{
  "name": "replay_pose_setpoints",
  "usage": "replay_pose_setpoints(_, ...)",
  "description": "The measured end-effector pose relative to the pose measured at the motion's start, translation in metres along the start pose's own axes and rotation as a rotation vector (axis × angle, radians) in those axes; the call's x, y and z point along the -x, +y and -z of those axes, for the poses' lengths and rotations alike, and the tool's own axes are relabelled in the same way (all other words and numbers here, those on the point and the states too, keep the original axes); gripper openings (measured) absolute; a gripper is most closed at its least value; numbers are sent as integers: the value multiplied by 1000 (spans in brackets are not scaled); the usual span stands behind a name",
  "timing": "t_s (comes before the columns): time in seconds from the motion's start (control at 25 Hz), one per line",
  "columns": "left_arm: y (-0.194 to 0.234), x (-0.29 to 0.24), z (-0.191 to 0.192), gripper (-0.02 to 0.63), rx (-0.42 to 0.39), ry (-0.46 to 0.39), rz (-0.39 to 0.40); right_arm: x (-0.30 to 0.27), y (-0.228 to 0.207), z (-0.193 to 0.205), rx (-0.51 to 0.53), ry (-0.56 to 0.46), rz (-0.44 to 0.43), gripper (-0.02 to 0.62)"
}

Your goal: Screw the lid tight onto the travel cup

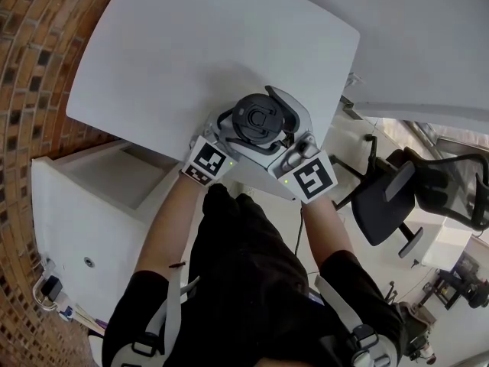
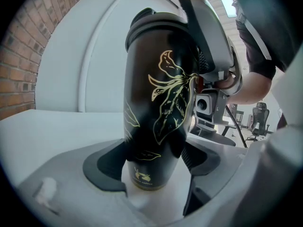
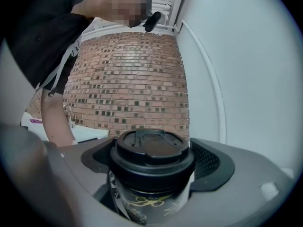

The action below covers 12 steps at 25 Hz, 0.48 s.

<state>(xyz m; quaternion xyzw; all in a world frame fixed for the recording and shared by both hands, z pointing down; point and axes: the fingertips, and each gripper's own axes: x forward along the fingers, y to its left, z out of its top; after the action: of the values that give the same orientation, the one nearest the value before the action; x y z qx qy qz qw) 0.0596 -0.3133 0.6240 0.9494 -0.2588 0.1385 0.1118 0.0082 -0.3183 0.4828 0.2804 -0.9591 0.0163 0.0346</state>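
There is one travel cup [image 2: 158, 93], black with a gold leaf pattern, and it carries one black lid [image 3: 154, 150] with a flip tab on top. It stands upright on the single white table [image 1: 199, 44], near the table's edge closest to the person.

Two grippers work on it, each with two jaws and one marker cube.

The left gripper [image 2: 152, 162] takes the low part. Its two jaws are clamped on the cup's body, one dark pad [image 2: 102, 167] pressing each flank. The cup's base shows just below the pads, and most of the body, with the lid, rises above them.

The right gripper [image 3: 154, 162] takes the top. Its two jaws are closed on the lid, one ribbed pad [image 3: 213, 162] against each side of the rim. The lid's top face sits just above the pads, and the patterned wall of the cup drops away beneath them.

In the head view the two marker cubes [image 1: 208, 161] sit side by side on the person's side of the cup, and the lid shows as a dark disc just beyond them.

One white cabinet [image 1: 99, 197] stands under the table on the left gripper's side, and a brick surface [image 1: 30, 67] lies beyond it.
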Motion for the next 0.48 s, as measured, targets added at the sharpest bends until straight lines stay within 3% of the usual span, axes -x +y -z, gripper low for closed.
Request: replay_pose_setpoints(0.48, 0, 0, 0, 370, 1, -2, 0, 1, 1, 9, 20, 31, -33, 472)
